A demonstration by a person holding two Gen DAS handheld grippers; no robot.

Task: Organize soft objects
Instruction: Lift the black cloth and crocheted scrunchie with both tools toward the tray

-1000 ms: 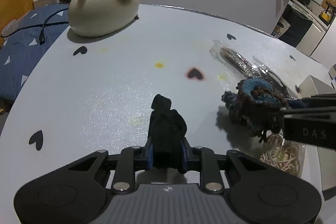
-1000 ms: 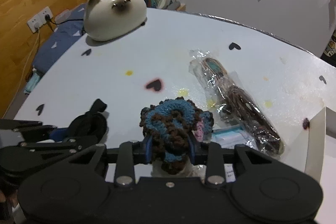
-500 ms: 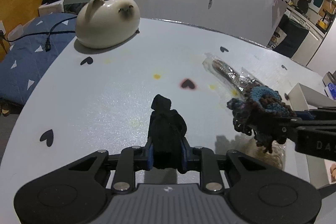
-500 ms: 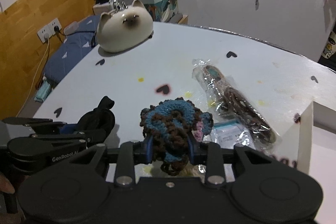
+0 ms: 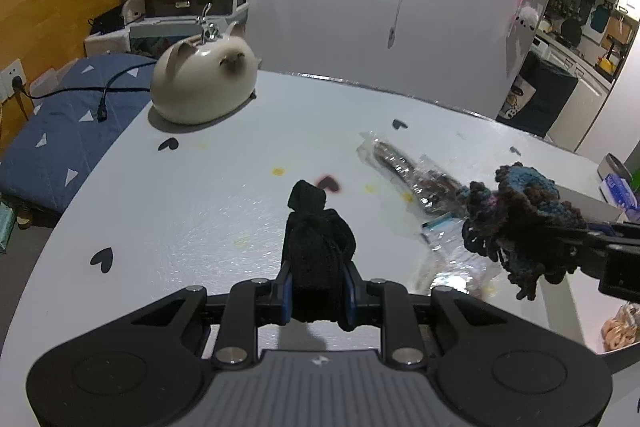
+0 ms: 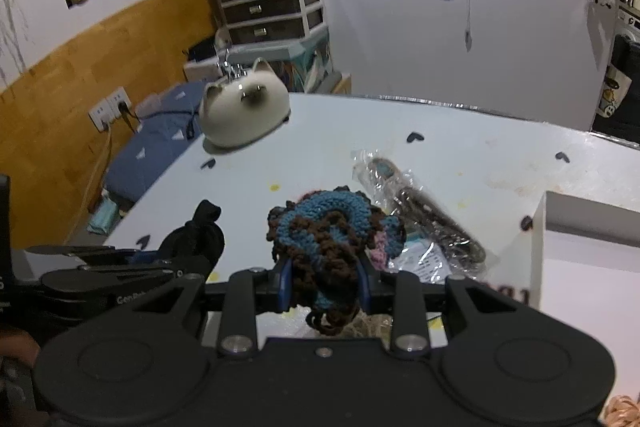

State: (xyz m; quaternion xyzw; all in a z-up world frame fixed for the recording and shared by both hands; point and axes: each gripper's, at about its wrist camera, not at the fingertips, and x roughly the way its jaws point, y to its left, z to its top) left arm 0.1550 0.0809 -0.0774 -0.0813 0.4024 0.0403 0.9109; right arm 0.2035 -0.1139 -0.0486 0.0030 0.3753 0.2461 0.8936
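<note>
My left gripper [image 5: 316, 287] is shut on a black knit bundle [image 5: 316, 243] and holds it above the white table [image 5: 200, 211]. The bundle also shows in the right wrist view [image 6: 196, 239], at the lower left. My right gripper [image 6: 324, 283] is shut on a blue and brown crocheted piece [image 6: 328, 231], lifted off the table. That piece shows at the right in the left wrist view [image 5: 524, 227], beside the black bundle and apart from it.
A cream cat-shaped ornament [image 5: 206, 83] sits at the table's far left. Clear plastic packets [image 5: 408, 175] with brown items lie right of centre. A white box [image 6: 580, 251] stands at the right. A blue bed [image 5: 60, 131] lies beyond the left edge.
Both grippers have risen well above the table with their soft objects held. The crocheted piece has left the packets it lay on.
</note>
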